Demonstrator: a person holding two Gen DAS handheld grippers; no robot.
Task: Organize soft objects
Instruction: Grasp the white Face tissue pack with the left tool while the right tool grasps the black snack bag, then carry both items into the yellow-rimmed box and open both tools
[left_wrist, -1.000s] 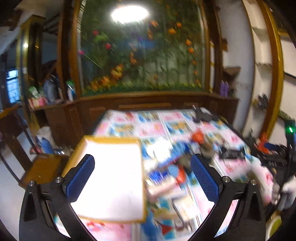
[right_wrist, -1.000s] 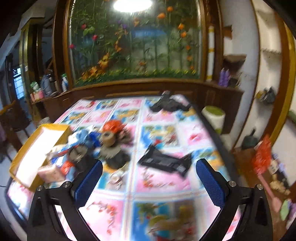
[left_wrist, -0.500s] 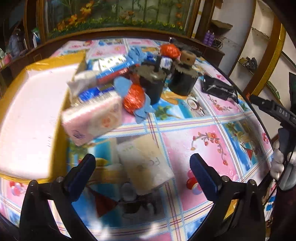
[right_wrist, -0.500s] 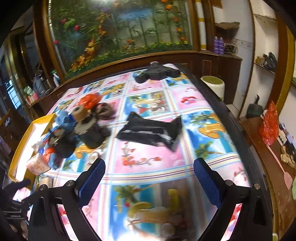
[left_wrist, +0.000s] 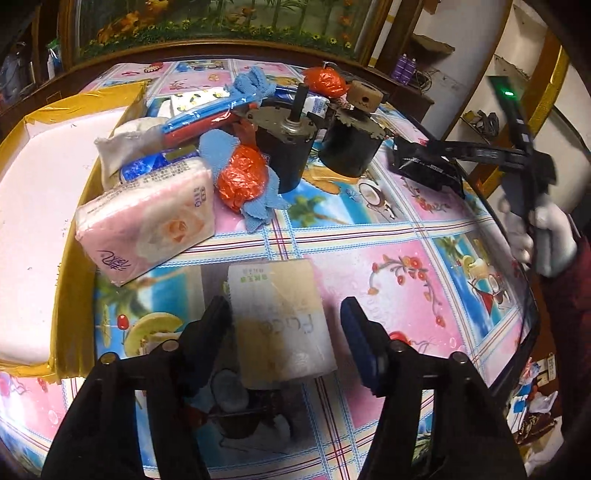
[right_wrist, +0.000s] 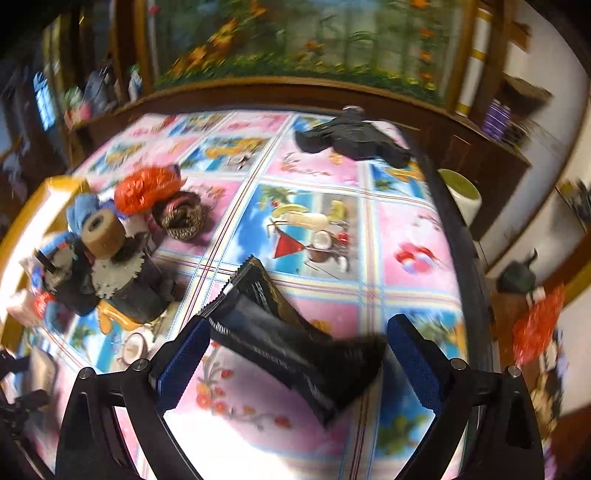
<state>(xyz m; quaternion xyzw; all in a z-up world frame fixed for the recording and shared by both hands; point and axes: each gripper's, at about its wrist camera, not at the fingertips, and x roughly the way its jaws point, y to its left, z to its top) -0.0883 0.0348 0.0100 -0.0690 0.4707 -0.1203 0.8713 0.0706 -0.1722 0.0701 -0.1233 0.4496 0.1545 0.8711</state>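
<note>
beige tissue pack (left_wrist: 282, 325) lies between the left claw (left_wrist: 286, 330)'s open pads, unheld; likely light and squashy, best pinched across its long sides.

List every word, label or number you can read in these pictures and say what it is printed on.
None can be read for certain.
Pink tissue pack: purple logo and small characters, too blurred.
Beige pack between the left tongs: green label and faint writing, illegible.
Black pouch between the right tongs: white print, blurred.
</note>
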